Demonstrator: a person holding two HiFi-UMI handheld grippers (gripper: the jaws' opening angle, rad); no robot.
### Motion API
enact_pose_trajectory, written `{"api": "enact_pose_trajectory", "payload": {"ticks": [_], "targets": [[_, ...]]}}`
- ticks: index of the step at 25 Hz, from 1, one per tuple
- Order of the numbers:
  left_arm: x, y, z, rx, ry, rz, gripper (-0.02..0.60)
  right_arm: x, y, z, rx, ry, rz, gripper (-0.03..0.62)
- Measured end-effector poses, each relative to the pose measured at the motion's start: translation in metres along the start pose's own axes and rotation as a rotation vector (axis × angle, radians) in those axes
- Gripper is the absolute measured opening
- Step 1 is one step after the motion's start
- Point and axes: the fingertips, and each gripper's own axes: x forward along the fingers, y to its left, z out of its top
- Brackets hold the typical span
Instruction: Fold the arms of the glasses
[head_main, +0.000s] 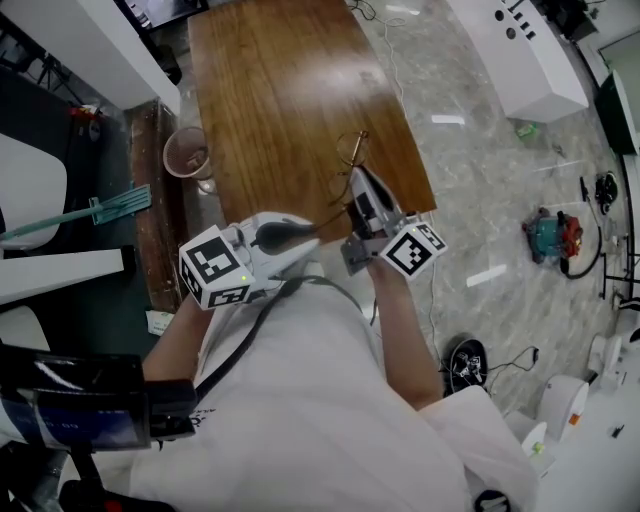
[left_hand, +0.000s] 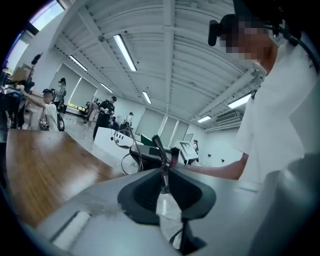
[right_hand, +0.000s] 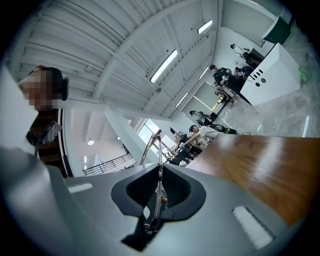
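Thin metal glasses (head_main: 352, 148) hang in the air above the near right corner of the wooden table (head_main: 270, 90). My right gripper (head_main: 356, 175) is shut on their frame. In the right gripper view the wire frame (right_hand: 154, 145) stands upright, pinched between the pads (right_hand: 172, 192) of the right gripper (right_hand: 159, 176). My left gripper (head_main: 312, 230) sits just left of the right one, tips pointing toward it. In the left gripper view the left gripper (left_hand: 164, 174) is shut on a thin dark arm of the glasses (left_hand: 160, 149), with the lens rims beyond.
A pinkish cup (head_main: 187, 152) stands off the table's left edge, with a teal brush (head_main: 100, 210) beside it. A white counter (head_main: 520, 50) is at the upper right. A red and teal machine (head_main: 552, 235) and cables lie on the marble floor at right.
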Motion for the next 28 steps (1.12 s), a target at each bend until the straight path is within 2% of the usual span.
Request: {"api": "enact_pose_trajectory", "payload": {"ticks": [2,10,16,19,24,28], "targets": [[-0.001,0.005,0.007,-0.011,-0.034,0.017,0.006,0.0,-0.002,0.0,0.005,-0.004,-0.001,0.029],[-0.002,0.024,0.018,-0.101,-0.08,0.043,0.006,0.004,0.001,-0.002,-0.063,0.034,0.01,0.029],[0.003,0.05,0.026,-0.165,-0.106,0.128,0.006,0.007,0.018,-0.019,-0.242,0.126,0.045,0.029],[0.009,0.059,0.029,-0.166,-0.098,0.167,0.006,0.008,0.024,-0.025,-0.3,0.156,0.061,0.029],[0.015,0.062,0.028,-0.176,-0.083,0.185,0.006,0.006,0.031,-0.031,-0.381,0.196,0.087,0.029],[0.016,0.064,0.021,-0.216,-0.081,0.184,0.006,0.004,0.029,-0.036,-0.416,0.235,0.091,0.029]]}}
